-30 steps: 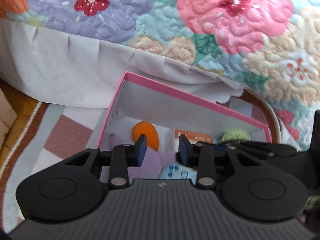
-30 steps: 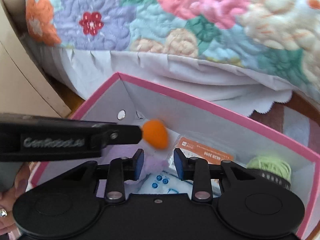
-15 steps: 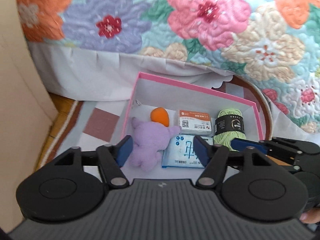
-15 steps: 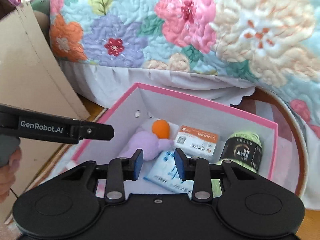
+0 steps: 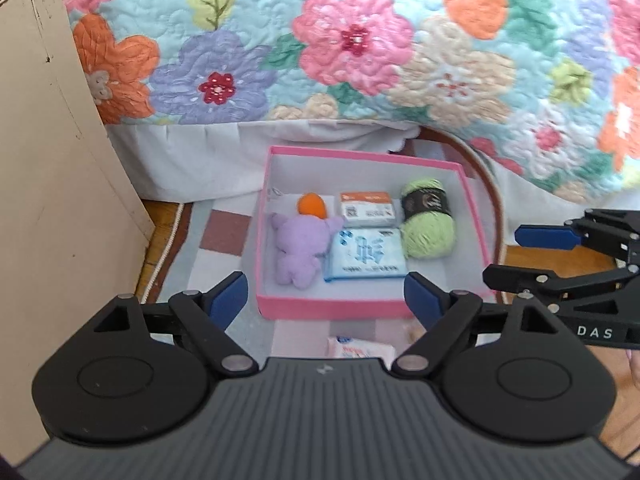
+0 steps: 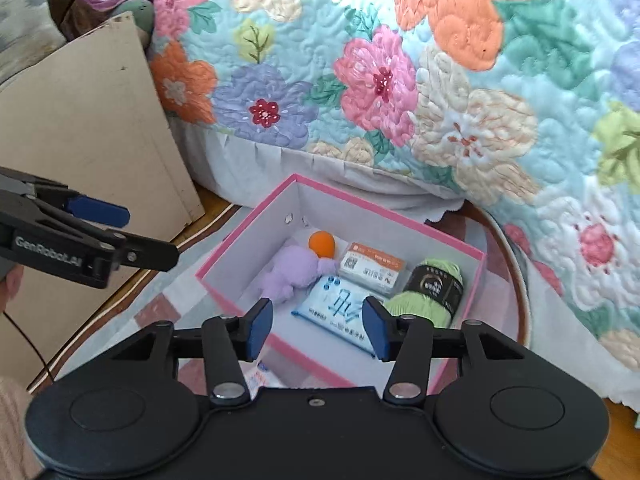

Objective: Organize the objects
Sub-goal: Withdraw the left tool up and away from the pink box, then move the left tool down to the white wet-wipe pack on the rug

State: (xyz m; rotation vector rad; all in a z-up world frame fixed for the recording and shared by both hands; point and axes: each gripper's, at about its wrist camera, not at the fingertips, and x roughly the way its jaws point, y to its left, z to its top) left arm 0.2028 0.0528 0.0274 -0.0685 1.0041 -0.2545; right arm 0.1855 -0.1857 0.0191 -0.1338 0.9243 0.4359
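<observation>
A pink-rimmed box (image 5: 332,306) (image 6: 248,218) stands on the rug. In it lie an orange ball (image 5: 311,205) (image 6: 322,243), a purple plush toy (image 5: 300,250) (image 6: 288,272), a white-and-orange packet (image 5: 366,210) (image 6: 374,266), a blue tissue pack (image 5: 364,256) (image 6: 340,308) and a green yarn ball (image 5: 428,222) (image 6: 432,292). My left gripper (image 5: 326,302) is open and empty, above and in front of the box. My right gripper (image 6: 316,330) is open and empty over the box's near side. Each gripper also shows from the side in the other view, right (image 5: 560,248) and left (image 6: 100,232).
A bed with a floral quilt (image 5: 360,48) and white skirt rises behind the box. A tan cardboard panel (image 5: 48,200) stands at the left. A small white packet (image 5: 356,348) lies on the checked rug (image 5: 224,236) in front of the box.
Both grippers have pulled back and up from the box. The left gripper has opened wide and the right has opened too. The orange ball now rests in the box.
</observation>
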